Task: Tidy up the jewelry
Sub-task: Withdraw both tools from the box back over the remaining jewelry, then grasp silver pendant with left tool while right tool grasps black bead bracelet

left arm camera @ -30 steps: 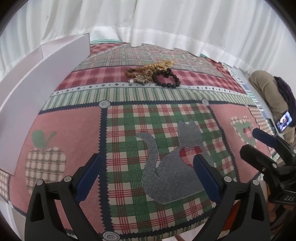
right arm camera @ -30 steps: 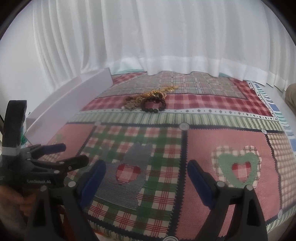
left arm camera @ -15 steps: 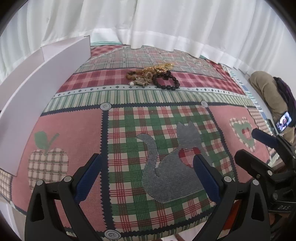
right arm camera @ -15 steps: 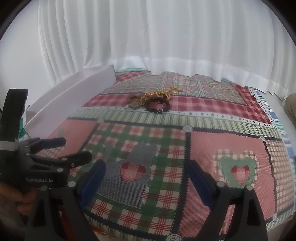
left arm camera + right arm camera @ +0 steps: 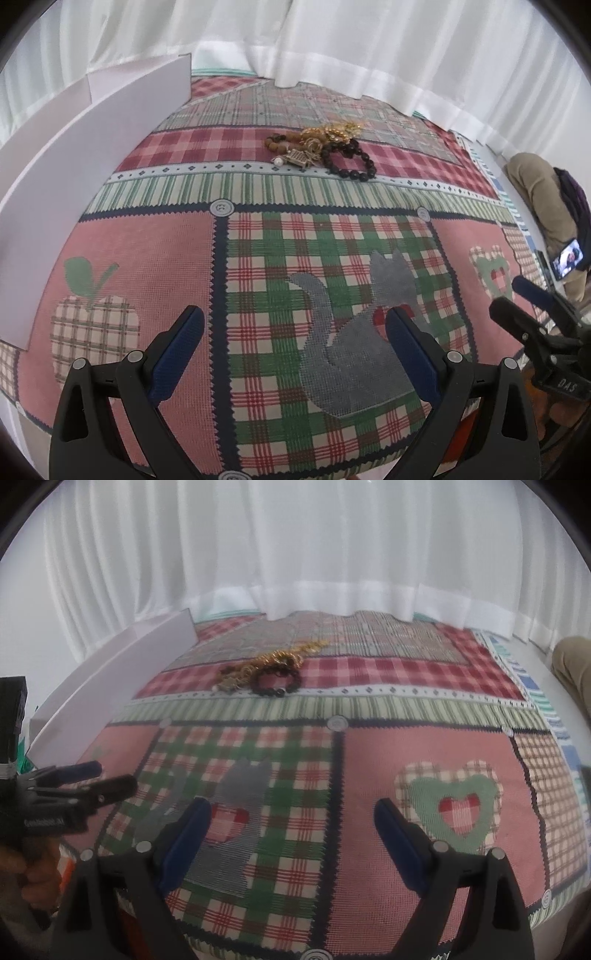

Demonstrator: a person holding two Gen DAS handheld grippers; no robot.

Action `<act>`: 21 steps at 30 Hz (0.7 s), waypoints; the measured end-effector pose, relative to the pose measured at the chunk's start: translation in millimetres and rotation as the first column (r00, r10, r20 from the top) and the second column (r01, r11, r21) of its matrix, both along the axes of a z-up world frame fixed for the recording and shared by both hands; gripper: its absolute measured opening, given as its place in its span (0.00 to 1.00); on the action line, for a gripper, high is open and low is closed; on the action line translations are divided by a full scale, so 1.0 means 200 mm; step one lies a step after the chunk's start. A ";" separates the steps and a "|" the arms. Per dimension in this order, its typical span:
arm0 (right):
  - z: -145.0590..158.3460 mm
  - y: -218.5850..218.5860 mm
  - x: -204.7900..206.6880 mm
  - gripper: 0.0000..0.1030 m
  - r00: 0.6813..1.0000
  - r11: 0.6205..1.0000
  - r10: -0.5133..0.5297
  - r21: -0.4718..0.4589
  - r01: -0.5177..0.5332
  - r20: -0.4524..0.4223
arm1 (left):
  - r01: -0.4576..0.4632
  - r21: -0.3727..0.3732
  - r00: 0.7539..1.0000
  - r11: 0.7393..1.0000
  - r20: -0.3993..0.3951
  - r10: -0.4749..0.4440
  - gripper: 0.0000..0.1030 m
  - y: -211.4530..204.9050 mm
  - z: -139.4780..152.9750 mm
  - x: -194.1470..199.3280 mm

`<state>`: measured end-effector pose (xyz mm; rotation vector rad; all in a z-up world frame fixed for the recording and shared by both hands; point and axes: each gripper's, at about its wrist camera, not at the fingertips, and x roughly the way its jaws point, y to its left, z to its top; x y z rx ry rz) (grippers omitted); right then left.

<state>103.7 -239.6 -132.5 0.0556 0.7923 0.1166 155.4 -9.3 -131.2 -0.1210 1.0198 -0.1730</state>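
A heap of jewelry lies far back on the patchwork cloth: a black bead bracelet [image 5: 349, 160] [image 5: 276, 680], gold chains [image 5: 332, 133] [image 5: 282, 657], a brown bead string [image 5: 277, 142] and a small charm with a pearl [image 5: 293, 158]. My left gripper [image 5: 295, 325] hovers open over the grey cat patch [image 5: 354, 343], well short of the heap, nothing between its blue pads. My right gripper [image 5: 291, 814] also stands open and empty, near the heart patch [image 5: 448, 805]. Each gripper shows at the edge of the other's view.
A white board wall [image 5: 88, 158] [image 5: 122, 679] stands along the left side of the cloth. White curtains [image 5: 295, 554] hang behind. At the far right, a person's clothed leg [image 5: 535, 195] and a lit phone [image 5: 567, 258] rest beside the table.
Both views have shifted slightly; the jewelry heap sits a little lower and nearer in each. Both grippers stayed open. Nothing on the cloth moved.
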 end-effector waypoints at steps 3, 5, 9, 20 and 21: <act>-0.02 -0.01 0.01 0.89 1.000 1.000 0.000 0.010 0.000 -0.017 | 0.015 0.003 1.000 1.000 -0.009 -0.015 0.96 0.00 0.01 0.05; -0.04 -0.01 0.02 0.89 1.000 1.000 0.003 0.011 -0.002 -0.027 | 0.022 0.008 1.000 1.000 -0.004 -0.022 0.96 0.00 0.03 0.09; -0.07 -0.03 0.04 0.89 0.999 1.000 0.004 0.022 -0.002 -0.052 | 0.041 0.013 0.999 0.999 -0.004 -0.041 0.96 0.01 0.04 0.20; -0.11 -0.08 0.10 0.89 0.996 0.998 -0.014 0.055 0.019 -0.088 | 0.157 0.088 0.987 0.984 -0.033 -0.154 0.81 -0.17 -0.14 0.83; -0.11 -0.08 0.10 0.89 0.996 0.998 -0.017 0.056 0.021 -0.087 | 0.153 0.097 0.988 0.984 -0.038 -0.150 0.76 -0.18 -0.18 0.87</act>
